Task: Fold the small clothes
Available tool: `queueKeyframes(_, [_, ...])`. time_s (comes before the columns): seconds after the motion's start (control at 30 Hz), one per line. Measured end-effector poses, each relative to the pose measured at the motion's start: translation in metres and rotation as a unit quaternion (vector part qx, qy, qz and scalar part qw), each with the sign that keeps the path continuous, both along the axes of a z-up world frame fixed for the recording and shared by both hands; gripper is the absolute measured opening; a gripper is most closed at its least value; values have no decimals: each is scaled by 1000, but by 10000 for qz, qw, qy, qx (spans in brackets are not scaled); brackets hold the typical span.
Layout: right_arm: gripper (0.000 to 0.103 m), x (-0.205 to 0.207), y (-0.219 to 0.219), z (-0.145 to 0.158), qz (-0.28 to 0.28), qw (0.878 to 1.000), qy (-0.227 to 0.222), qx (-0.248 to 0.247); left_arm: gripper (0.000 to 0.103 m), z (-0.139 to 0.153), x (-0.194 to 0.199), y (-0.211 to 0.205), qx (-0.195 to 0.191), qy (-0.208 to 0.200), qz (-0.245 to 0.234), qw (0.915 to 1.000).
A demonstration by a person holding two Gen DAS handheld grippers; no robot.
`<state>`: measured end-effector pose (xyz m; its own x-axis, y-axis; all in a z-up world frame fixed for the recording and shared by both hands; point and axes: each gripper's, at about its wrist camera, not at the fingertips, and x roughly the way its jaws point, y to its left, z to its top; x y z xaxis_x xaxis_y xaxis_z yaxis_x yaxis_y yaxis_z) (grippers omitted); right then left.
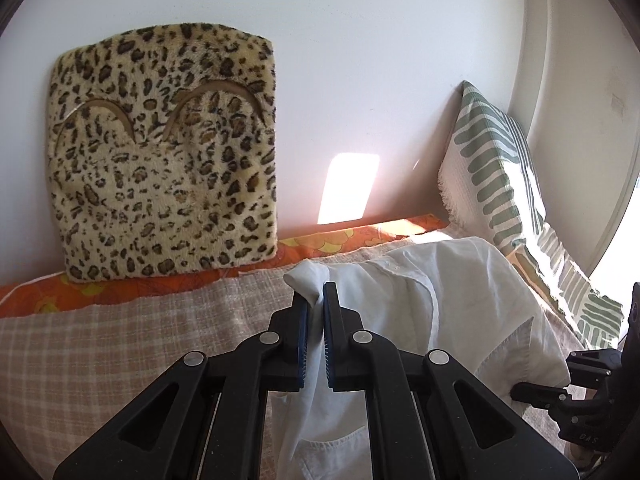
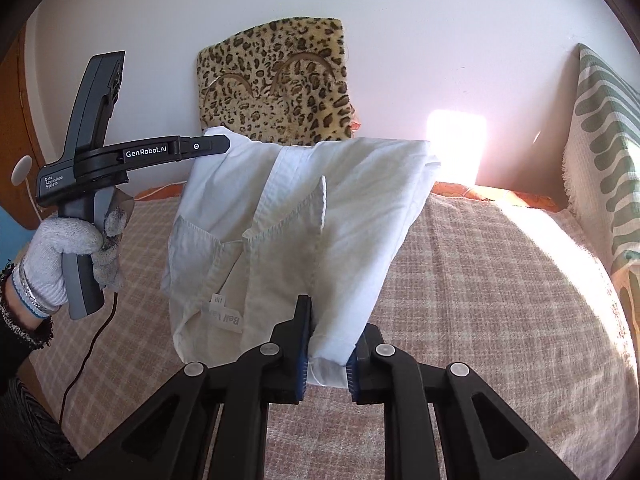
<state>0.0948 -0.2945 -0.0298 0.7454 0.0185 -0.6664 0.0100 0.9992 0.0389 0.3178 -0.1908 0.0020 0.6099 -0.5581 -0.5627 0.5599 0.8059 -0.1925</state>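
white shirt [image 2: 304,216] stretched sideways between left tongs [image 2: 218,145], right tongs [image 2: 329,344]

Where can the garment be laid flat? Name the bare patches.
Bare plaid cover lies under and right of the white garment, up to the green-patterned pillow. The back edge is crowded by the leopard cushion.

Daylight from the right, strong. Blown-out sun patch on the wall [image 1: 348,188]; bedcover [image 2: 500,264] glares near it. Focus sharp throughout. Fisheye bends the edges, dark vignette in the corners.
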Motion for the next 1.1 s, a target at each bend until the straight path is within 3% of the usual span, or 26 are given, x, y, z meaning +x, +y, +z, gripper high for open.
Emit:
queueKeyframes(0.23, [13,15,-71,3,-396,9984,212,-349,5,-11,19,-63,-84,179,-280,9994])
queueKeyframes(0.47, [13,28,-141,-5,-938,9911,551,-762,5,-28,20,-118,209,89,-402,9989])
queueKeyframes(0.57, [13,33,-155,-15,-1127,9856,718,-1035,5,-33,20,-132,436,8,-457,9980])
queueKeyframes(0.67, [19,35,-167,-22,-1344,9822,850,-998,8,-33,20,-135,520,-3,-359,9980])
queueKeyframes(0.73, [29,34,-169,-25,-1492,9783,882,-1132,15,-29,17,-134,521,-65,-370,9979])
queueKeyframes(0.77, [36,32,-169,-24,-1537,9773,853,-1186,24,-26,14,-133,546,-104,-383,9977])
queueKeyframes(0.9, [57,20,-169,-12,-1683,9786,646,-995,46,-12,-4,-127,531,-326,-485,9969])
queueKeyframes(1.1, [64,0,-149,0,-1754,9786,423,-993,63,5,-32,-112,429,-465,-586,9963])
